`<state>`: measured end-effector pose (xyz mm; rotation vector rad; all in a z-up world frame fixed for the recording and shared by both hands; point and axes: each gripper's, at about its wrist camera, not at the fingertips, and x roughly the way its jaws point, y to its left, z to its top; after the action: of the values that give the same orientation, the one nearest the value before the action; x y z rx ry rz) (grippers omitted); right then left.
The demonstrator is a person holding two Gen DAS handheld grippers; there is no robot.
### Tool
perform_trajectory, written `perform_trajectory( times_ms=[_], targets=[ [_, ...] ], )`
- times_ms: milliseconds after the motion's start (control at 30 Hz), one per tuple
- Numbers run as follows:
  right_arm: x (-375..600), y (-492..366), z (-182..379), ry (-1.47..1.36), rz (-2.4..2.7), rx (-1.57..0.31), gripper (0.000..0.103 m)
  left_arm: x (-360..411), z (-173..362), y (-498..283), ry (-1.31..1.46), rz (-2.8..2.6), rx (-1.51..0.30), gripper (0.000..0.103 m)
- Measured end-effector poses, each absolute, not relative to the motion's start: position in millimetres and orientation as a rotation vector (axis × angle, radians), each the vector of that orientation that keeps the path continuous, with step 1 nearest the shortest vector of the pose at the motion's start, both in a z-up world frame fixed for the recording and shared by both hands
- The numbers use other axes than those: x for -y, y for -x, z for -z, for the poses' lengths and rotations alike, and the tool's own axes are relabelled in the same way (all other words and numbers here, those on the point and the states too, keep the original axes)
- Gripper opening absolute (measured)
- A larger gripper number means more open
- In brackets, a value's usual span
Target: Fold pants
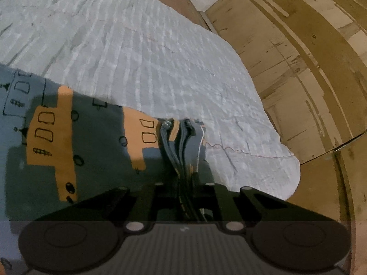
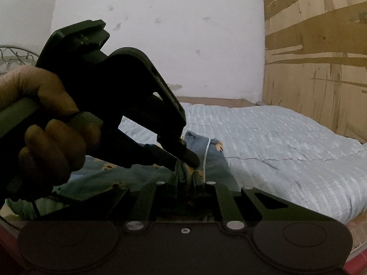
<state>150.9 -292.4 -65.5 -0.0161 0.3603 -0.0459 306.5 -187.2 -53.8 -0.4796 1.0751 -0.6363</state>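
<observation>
Pants (image 1: 98, 142) lay flat on the bed cover (image 1: 142, 52), the blue-and-orange cloth running away to the left of the left claw (image 1: 183, 178), with their bunched edge pinched right in that claw's jaws. The stacked folds stood up between the closed fingers, so the left claw was clamped on the pants, a white drawstring (image 1: 200, 142) trailing just to its right. Long axis of the garment ran off sideways to the left from both grips, not ahead of them. Right claw (image 2: 185, 178) was clamped on the same bunch of cloth, jaws drawn in tight on it, and the left claw's tips sat touching that bunch just ahead of it. Both hands were at the same end, neither nearer; by my reading the next fold would have to carry this end leftward along the length. Left view showed the printed spread of cloth and the bare cover beyond. Right view showed instead the left hand (image 2: 43, 123) gripping its tool, the wall and the wooden panel (image 2: 316, 64).
</observation>
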Motion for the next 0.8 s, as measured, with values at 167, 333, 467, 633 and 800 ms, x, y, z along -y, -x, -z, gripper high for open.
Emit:
perform_trajectory(
  times_ms=[167, 333, 467, 633, 800],
  targets=[
    [289.3, -149.1, 59.4, 0.027, 0.046, -0.342, 0.011, 187.6, 39.9, -302.6, 0.447, 0.643, -1.047, 0.009],
    [287.8, -147.0, 44.6, -0.019, 0.002, -0.341, 0.011, 176.7, 21.6, -302.0, 0.386, 0.633, -1.047, 0.009],
    [278.6, -146.1, 30.6, -0.041, -0.056, -0.328, 0.011, 157.7, 4.0, -299.4, 0.361, 0.624, -1.034, 0.009],
    [260.3, -145.0, 15.1, -0.042, -0.136, -0.308, 0.011, 131.5, -16.6, -293.9, 0.314, 0.605, -0.997, 0.009],
    [238.7, -145.2, 7.8, -0.034, -0.217, -0.307, 0.011, 100.7, -26.7, -289.1, 0.288, 0.571, -0.988, 0.009]
  ],
)
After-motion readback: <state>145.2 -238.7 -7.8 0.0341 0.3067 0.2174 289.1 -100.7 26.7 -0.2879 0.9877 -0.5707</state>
